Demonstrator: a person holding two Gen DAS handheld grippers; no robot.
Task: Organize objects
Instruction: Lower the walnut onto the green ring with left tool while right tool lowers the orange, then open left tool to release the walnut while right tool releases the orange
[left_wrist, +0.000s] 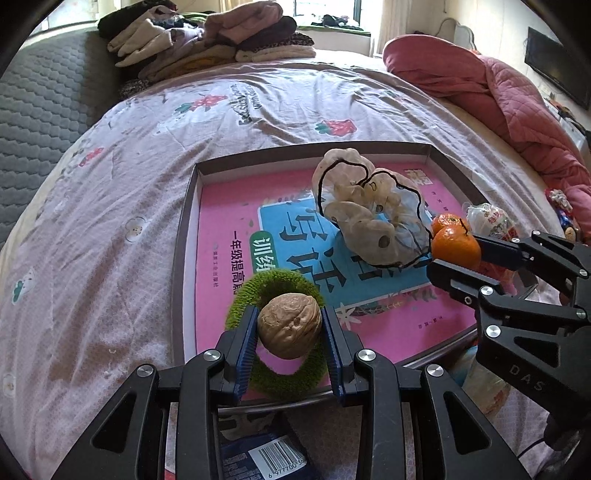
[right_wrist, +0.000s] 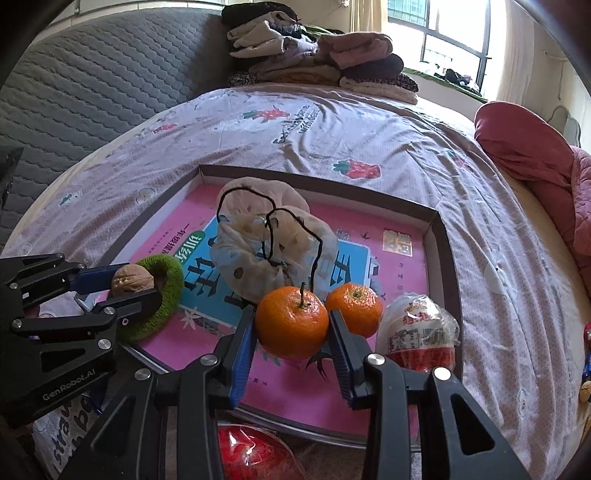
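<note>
My left gripper (left_wrist: 289, 325) is shut on a brown walnut (left_wrist: 289, 325), held just above a green fuzzy ring (left_wrist: 280, 382) in the near left corner of a shallow brown box tray (left_wrist: 186, 229) with a pink printed floor. My right gripper (right_wrist: 291, 323) is shut on an orange tangerine (right_wrist: 291, 323) with a stem, held over the tray's near right part. A second tangerine (right_wrist: 354, 308) and a wrapped snack packet (right_wrist: 419, 332) lie beside it. A beige mesh pouch (right_wrist: 266, 247) with a black cord lies mid-tray. The left gripper with the walnut (right_wrist: 132, 281) also shows in the right wrist view.
The tray rests on a bed with a lilac strawberry-print sheet (left_wrist: 110, 206). Folded clothes (left_wrist: 207, 40) are piled at the far end, a red quilt (left_wrist: 509, 92) lies at the right. A dark barcode packet (left_wrist: 266, 454) and a red mesh item (right_wrist: 251, 450) lie below the tray's near edge.
</note>
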